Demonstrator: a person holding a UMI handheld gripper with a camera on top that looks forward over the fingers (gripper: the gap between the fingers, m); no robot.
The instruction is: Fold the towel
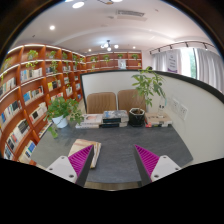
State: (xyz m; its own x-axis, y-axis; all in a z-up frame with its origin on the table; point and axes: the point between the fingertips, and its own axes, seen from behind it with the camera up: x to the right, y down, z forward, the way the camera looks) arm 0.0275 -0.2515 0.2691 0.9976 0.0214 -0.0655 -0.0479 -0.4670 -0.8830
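No towel is showing anywhere on the counter (115, 140) or between the fingers. The claw (114, 160) is hovering over the counter's near edge w/ its two fingers spread wide, nothing sitting between them. The left magenta pad (82, 157) and the right magenta pad (147, 159) are both facing inward, bare, w/ open dark-grey counter top showing in the gap.

Counter surface is dark grey and is stretching away from the claw toward its far edge. At the far left corner a leafy potted plant (64, 111) is standing. Near the far edge's middle some flat papers or books (95, 121) are lying beside a dark box-like item (136, 117); can't tell what the latter is. Toward the far right corner a taller plant (150, 88) is rising, w/ small items near its base too tiny to ID.

Beyond the far edge two tan chairs (114, 101) are standing side by side. Past the left side, curved wooden bookshelves (35, 85) filled w/ books are running along the wall and wrapping around the back of the room. Curtains (190, 62) are hanging at a window on the right. Ceiling lights (78, 4) are glowing overhead.

No brand, label or writing is legible – book spines are too small to read.
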